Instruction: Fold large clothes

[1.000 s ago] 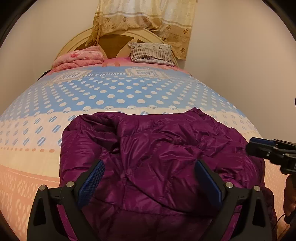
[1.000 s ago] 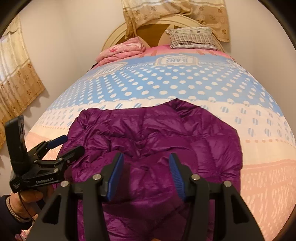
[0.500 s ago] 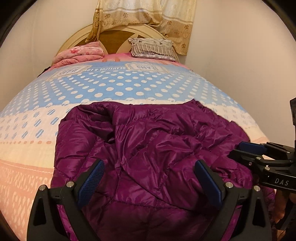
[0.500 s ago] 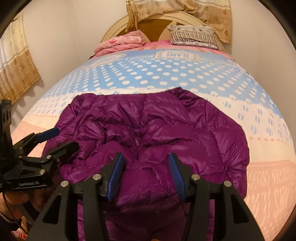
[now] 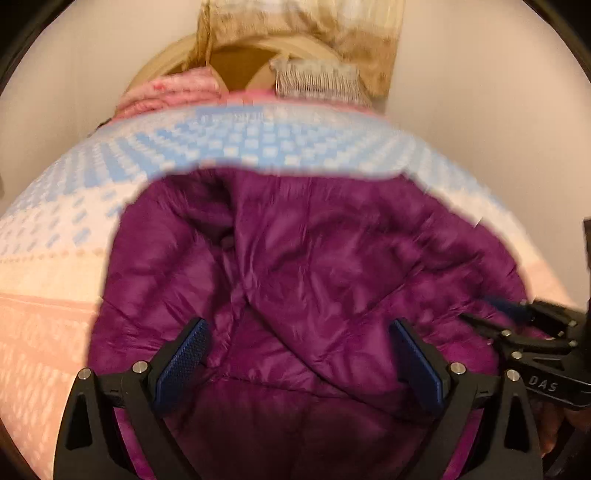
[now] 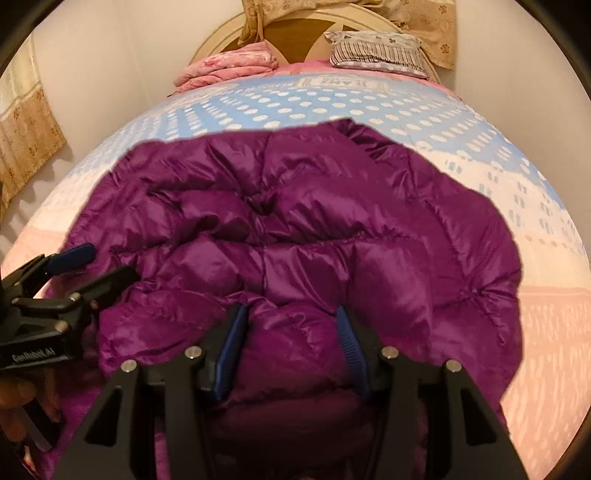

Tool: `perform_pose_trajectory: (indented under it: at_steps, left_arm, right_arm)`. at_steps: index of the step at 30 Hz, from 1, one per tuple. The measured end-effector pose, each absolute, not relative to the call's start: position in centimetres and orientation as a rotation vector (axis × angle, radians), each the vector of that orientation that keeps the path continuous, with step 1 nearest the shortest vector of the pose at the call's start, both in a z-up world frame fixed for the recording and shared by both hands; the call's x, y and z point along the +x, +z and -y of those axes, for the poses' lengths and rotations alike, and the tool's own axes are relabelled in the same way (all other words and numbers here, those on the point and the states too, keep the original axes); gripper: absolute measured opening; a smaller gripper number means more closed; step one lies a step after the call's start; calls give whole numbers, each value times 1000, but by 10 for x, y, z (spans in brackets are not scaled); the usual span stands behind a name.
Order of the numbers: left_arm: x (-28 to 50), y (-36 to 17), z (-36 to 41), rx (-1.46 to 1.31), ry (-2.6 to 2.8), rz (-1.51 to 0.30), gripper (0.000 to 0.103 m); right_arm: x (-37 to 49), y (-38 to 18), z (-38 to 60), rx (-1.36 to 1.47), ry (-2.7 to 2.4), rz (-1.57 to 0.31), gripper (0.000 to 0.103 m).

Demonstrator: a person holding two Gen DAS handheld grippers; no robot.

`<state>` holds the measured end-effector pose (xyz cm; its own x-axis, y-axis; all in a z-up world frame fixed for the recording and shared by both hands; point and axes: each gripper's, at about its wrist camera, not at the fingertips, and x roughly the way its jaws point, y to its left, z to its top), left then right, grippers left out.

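Jacket, purple and puffy, lies rumpled on the bed, likely light, soft and slippery, best pinched at a hem or seam; left tongs gape wide and empty, right tongs part-open, straddling a bulge.

We find the jacket spread on the near half of the bed. Behind it, at the far end against the headboard, a folded quilt lies left and a pillow right. A curtain hangs on the left wall. Left gripper sits over the jacket's near left part, right gripper beside it over the near middle.
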<state>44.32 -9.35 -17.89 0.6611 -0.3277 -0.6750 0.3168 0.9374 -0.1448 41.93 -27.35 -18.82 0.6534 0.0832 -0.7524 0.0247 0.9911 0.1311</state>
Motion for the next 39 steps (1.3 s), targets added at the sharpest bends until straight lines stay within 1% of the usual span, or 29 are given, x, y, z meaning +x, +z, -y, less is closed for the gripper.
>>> perform_pose_trajectory:
  at_steps: [2, 4, 5, 6, 7, 8, 10, 13, 15, 16, 18, 19, 27, 31, 35, 39]
  left_arm:
    - [435, -158, 94, -20, -368, -700, 98]
    - [436, -151, 103, -17, -374, -690, 98]
    - [439, -156, 108, -2, -369, -706, 98]
    - [444, -166, 114, 33, -341, -730, 98]
    - [451, -182, 120, 80, -296, -764, 98]
    - [461, -207, 125, 126, -251, -825, 98]
    - [463, -222, 118, 75, -275, -843, 98]
    - [460, -206, 106, 11, -271, -840, 98]
    - [443, -183, 94, -50, -314, -804, 98]
    - [435, -175, 89, -51, -324, -788, 98]
    - [409, -160, 75, -8, -320, -757, 98]
    - [391, -157, 66, 19, -315, -756, 98]
    - [275, -187, -10, 119, -219, -796, 98]
    - [237, -194, -42, 60, -187, -816, 98]
    - [212, -202, -44, 22, -213, -821, 98]
    - [200, -216, -33, 32, -243, -840, 98]
  right_arm:
    - [410, -170, 272, 132, 27, -797, 54]
    - [413, -171, 268, 112, 14, -804, 54]
    - [418, -180, 266, 102, 12, -834, 53]
    - [428, -199, 265, 85, -3, -905, 52]
    - [433, -214, 268, 93, -6, -937, 52]
    - [432, -218, 270, 108, 0, -909, 52]
    - [433, -215, 274, 130, 6, -911, 52]
    - [422, -198, 281, 171, 3, -927, 52]
    - [398, -175, 284, 194, 28, -886, 54]
    - [384, -165, 285, 192, 38, -868, 57]
    - [352, -158, 291, 197, 18, -864, 80]
    - [333, -158, 297, 216, 10, -880, 81]
    - [216, -186, 335, 253, -131, -969, 82]
    - [170, -202, 343, 286, -188, -989, 82]
    - [138, -203, 338, 279, -194, -951, 82]
    - [128, -208, 327, 266, -199, -926, 82]
